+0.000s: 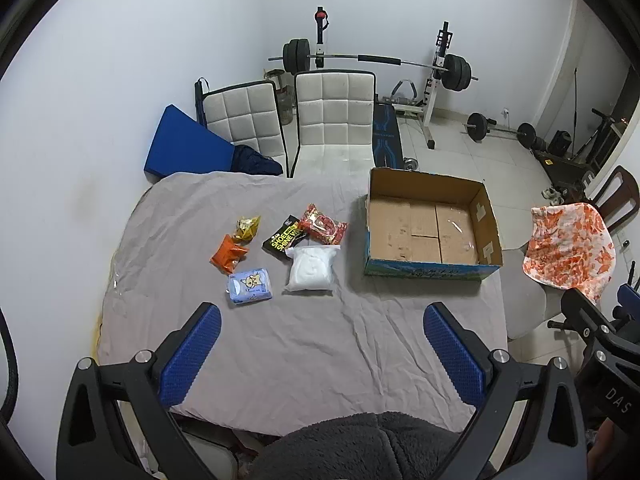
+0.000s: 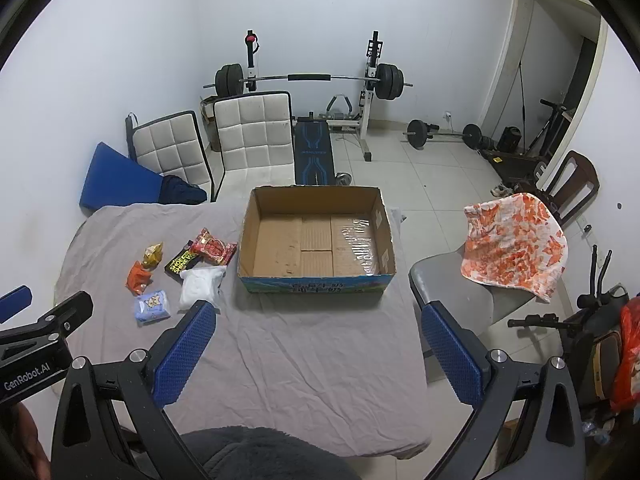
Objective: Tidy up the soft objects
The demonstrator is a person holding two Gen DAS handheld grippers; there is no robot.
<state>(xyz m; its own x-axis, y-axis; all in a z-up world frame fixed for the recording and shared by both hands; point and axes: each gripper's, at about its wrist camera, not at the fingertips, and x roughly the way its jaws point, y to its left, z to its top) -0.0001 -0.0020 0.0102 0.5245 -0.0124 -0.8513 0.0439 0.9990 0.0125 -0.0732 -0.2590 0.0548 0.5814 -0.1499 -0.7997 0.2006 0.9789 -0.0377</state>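
left gripper (image 1: 322, 344): jaws spread wide, nothing between the blue pads, tilted down over the near part of the grey cloth (image 1: 300, 344)
right gripper (image 2: 318, 342): same, spread wide, holding nothing; its right finger hangs past the table edge
soft packs: 6 total, one loose cluster, all on the cloth, none in the box
pack 1: yellow snack bag (image 1: 248, 227), far-left of the left gripper
pack 2: orange snack bag (image 1: 229, 258), just nearer than the yellow one
pack 3: blue tissue pack (image 1: 251, 286), closest to the left gripper, just ahead of its left finger
pack 4: white bag (image 1: 311, 269), ahead of the left gripper, between its fingers' lines
pack 5: black shoe-shine pack (image 1: 283, 242), beyond the white bag, its corner under the red one
pack 6: red snack bag (image 1: 323, 230), farthest in the cluster
cardboard box (image 2: 316, 236): 1, open top, nothing inside, dead ahead of the right gripper, ahead-right of the left one
cluster vs box: cluster left of the box, small gap, not touching
white padded chairs (image 1: 334, 116): 2, beyond the table's far edge
patterned cloth (image 2: 516, 240): 1, draped over a chair, right of the right gripper
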